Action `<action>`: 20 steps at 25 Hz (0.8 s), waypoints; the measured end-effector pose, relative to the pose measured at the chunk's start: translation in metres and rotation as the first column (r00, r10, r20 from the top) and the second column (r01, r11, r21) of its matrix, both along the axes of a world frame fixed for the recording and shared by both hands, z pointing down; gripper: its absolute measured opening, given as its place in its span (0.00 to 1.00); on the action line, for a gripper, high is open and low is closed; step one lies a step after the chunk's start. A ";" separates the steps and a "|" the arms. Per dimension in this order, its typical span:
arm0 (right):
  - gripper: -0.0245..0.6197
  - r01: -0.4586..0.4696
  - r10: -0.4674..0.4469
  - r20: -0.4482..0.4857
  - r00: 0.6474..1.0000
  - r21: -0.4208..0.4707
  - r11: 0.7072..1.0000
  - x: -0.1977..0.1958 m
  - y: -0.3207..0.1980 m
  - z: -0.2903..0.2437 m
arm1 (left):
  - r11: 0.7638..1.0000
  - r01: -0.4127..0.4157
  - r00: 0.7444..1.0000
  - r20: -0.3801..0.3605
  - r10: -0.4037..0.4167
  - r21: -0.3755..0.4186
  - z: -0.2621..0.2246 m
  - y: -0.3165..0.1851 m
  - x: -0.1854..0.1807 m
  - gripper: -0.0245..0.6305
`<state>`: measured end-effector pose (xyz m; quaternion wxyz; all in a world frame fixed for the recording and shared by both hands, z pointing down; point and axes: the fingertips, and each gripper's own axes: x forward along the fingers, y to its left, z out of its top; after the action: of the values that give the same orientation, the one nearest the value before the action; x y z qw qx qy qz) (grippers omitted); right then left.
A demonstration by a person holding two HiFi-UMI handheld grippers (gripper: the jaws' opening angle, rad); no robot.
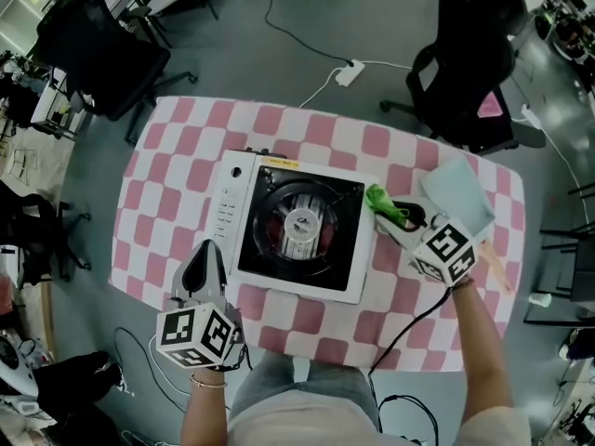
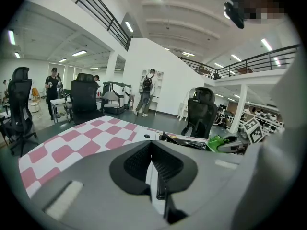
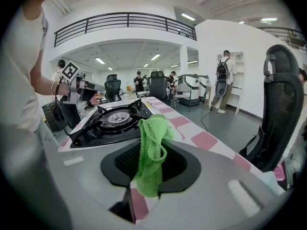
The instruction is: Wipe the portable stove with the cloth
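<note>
The portable stove (image 1: 249,214), white with a black burner top, sits mid-table on the pink-and-white checked tablecloth (image 1: 177,137). A crumpled green cloth (image 1: 381,200) hangs at the stove's right edge, with my right gripper (image 1: 387,214) shut on it. In the right gripper view the cloth (image 3: 151,147) droops between the jaws, and the stove (image 3: 115,120) lies just beyond, to the left. My left gripper (image 1: 206,249) hovers by the stove's front left corner with its jaws shut and nothing in them. In the left gripper view the stove (image 2: 187,140) and the cloth (image 2: 219,142) show ahead on the right.
A pale green sheet (image 1: 458,193) lies on the table right of the right gripper. Black office chairs stand behind the table at the left (image 1: 102,54) and at the right (image 1: 469,63). A white power strip (image 1: 350,72) with cables lies on the floor.
</note>
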<state>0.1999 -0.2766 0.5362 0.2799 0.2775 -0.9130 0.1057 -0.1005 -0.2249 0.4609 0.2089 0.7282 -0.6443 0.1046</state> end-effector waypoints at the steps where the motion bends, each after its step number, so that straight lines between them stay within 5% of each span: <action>1: 0.19 0.002 -0.002 -0.001 1.000 -0.001 1.000 0.000 0.001 0.000 | 1.000 -0.002 1.000 0.000 0.002 -0.001 0.000 0.001 0.000 0.04; 20: 0.19 0.003 -0.003 -0.014 1.000 -0.011 1.000 -0.005 0.020 0.000 | 1.000 -0.017 1.000 -0.002 0.017 -0.001 -0.003 0.011 -0.004 0.04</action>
<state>0.1953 -0.2564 0.5359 0.2879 0.2754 -0.9108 0.1082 -0.1043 -0.2143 0.4580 0.2090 0.7336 -0.6380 0.1057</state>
